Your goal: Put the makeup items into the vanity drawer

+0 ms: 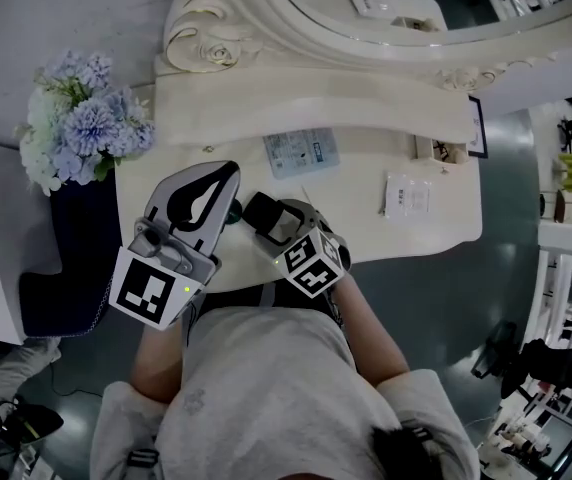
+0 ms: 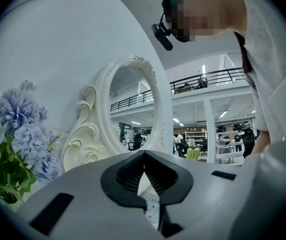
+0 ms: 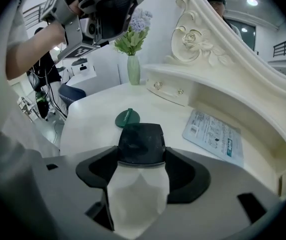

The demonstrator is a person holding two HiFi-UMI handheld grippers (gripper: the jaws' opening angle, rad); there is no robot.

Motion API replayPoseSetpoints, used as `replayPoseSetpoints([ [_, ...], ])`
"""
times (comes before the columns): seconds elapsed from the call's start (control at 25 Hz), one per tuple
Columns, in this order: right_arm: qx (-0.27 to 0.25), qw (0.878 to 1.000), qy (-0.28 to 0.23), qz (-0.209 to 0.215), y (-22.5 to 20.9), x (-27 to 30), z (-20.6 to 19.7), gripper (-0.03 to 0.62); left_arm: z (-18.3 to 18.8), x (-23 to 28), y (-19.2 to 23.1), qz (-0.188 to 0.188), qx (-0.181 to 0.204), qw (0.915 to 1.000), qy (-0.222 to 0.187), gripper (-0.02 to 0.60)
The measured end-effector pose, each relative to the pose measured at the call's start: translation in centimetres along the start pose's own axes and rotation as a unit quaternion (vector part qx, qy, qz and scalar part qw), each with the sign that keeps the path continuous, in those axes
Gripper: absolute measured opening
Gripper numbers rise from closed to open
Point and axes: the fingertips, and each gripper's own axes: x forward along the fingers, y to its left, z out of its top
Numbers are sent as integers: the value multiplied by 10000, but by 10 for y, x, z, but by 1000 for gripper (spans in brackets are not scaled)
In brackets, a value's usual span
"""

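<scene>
Vanity bench, mid-task: my right gripper [image 3: 140, 160] tips down at the white bench [image 3: 93, 119] with its jaws at full spread. The black compact [image 3: 140, 141] lies flat between the jaw tips, and as far as I can judge the pads are not pressing on it.

To do this step well, I would keep the compact centred and lower the gripper until both pads bracket its straight sides rather than its rounded corners. I would then close slowly, because a low, smooth case could skate forward on this glossy top. It should be lifted level.

Just beyond the compact a green disc [image 3: 127, 118] rests on the bench, clear of the jaws. A blue-and-white sachet [image 3: 214, 135] lies further right, and both are still out.

Behind them, under the mirror shelf, the small drawer [image 3: 168, 90] with two knobs looks closed. By my reckoning it must be pulled open before anything goes in.

My left gripper [image 1: 224, 178] is free for that. It hangs level above the bench with its jaws together and nothing between them.

Past the drawer a vase of lilac flowers [image 3: 133, 70] stands at the bench's far edge. It is close enough to the drawer that I would swing in from the mirror frame [image 3: 203, 39] side, not across the blooms.
</scene>
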Motion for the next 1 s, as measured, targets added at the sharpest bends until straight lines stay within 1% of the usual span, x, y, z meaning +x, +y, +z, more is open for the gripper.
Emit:
replayPoseSetpoints([
  [0.08,-86,9999,-93,-70,-1,-4,3,301,0,2,-2,-25,-11,10000,16,14],
  [0.16,-49,9995,-283,-123,-4,-12,9,301,0,4,-4,-46,-16,10000,28,14],
  [0.32,153,9966,-775,-248,-13,-31,23,301,3,10,-8,-86,-14,10000,-15,14],
  [0.52,439,9912,-1180,-412,-25,-52,30,301,9,20,-19,-195,64,9997,-94,14],
  [0.68,632,9829,-1616,-610,-38,-76,37,301,12,28,-27,-241,90,9996,-106,14],
  [0.88,833,9688,-2147,-915,-56,-113,44,301,17,38,-41,-314,133,9994,-105,14],
  [0.96,897,9626,-2328,-1057,-65,-128,45,301,24,43,-46,-333,154,9991,-202,14],
  [1.0,915,9597,-2403,-1131,-69,-135,45,301,30,46,-49,-325,165,9988,-317,14],
])
